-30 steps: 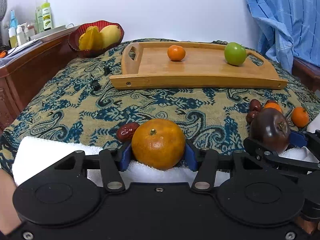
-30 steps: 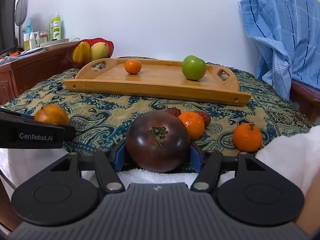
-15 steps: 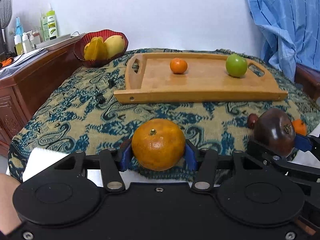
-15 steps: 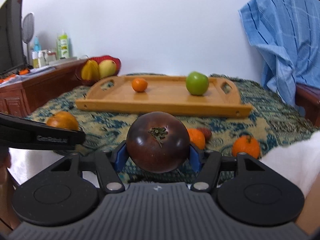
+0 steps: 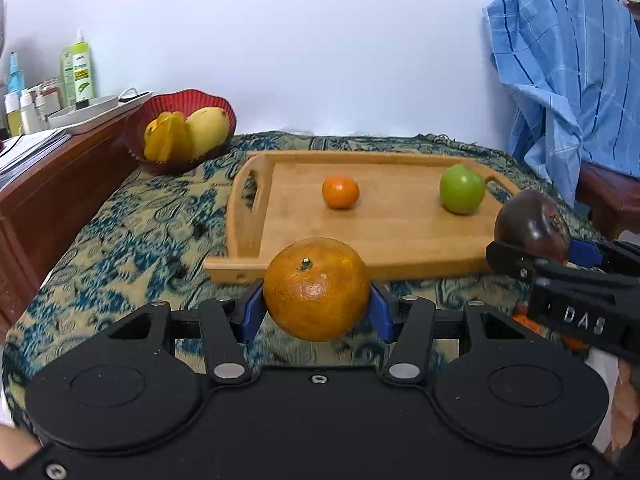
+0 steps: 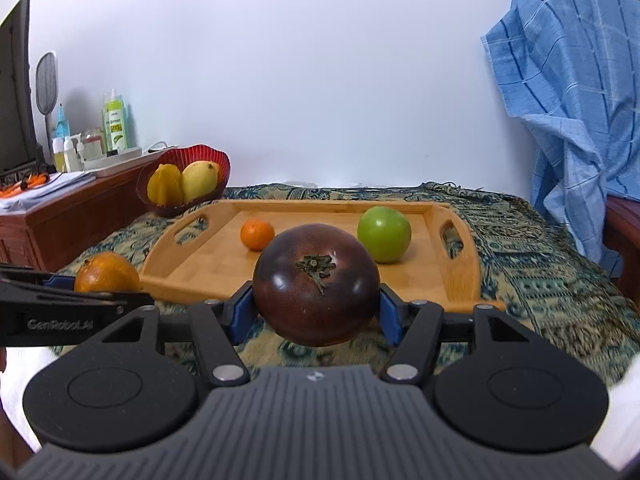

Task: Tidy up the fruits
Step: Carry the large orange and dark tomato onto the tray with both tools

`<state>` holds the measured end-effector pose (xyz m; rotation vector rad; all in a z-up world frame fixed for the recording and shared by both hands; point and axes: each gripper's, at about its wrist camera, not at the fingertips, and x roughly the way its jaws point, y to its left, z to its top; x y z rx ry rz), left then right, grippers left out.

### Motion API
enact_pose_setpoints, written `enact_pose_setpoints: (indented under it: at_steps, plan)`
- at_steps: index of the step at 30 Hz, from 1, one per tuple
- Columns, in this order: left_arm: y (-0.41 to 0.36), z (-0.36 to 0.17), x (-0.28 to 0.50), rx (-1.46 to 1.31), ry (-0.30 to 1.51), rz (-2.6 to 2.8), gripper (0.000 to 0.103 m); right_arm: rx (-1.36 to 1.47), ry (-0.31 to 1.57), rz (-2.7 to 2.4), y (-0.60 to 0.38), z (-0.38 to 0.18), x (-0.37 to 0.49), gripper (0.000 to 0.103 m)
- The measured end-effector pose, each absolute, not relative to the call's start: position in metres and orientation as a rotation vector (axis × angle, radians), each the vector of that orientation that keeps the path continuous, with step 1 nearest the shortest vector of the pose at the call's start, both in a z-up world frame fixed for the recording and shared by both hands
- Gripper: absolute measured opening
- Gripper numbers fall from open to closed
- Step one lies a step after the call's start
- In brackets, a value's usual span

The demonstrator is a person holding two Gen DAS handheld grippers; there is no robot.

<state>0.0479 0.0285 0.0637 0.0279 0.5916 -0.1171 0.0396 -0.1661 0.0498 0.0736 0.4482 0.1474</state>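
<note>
My left gripper (image 5: 316, 312) is shut on a large orange (image 5: 316, 288), held in the air just short of the near edge of the wooden tray (image 5: 400, 240). My right gripper (image 6: 316, 312) is shut on a dark purple tomato (image 6: 316, 284), held above the cloth before the tray (image 6: 200, 264). On the tray lie a small tangerine (image 5: 340, 191) and a green apple (image 5: 462, 189); they also show in the right wrist view as the tangerine (image 6: 257, 233) and the apple (image 6: 384, 233). The tomato (image 5: 532, 226) and the orange (image 6: 106, 278) each show in the other view.
A red bowl (image 5: 176, 128) with yellow fruit stands at the back left on the patterned cloth (image 5: 132, 232). A wooden cabinet (image 5: 44, 184) with bottles is on the left. A blue cloth (image 5: 568, 72) hangs at the right.
Both grippers have risen and moved forward toward the tray with their fruit still held. The loose fruit and white towel near the front have dropped out of view.
</note>
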Motion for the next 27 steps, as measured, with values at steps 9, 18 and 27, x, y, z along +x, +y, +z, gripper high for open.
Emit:
enact_pose_setpoints:
  at_steps: [9,18,27]
  plan:
    - [0.030,0.071,0.107,0.013,0.598,-0.107,0.051,0.086,0.495,0.179,-0.175,0.052,0.093,0.064]
    - [0.031,0.059,0.173,0.015,0.621,-0.064,0.051,0.025,0.525,0.192,-0.162,0.045,0.131,0.064]
    - [0.029,0.047,0.213,-0.011,0.637,-0.037,0.051,0.058,0.582,0.175,-0.168,0.034,0.166,0.064]
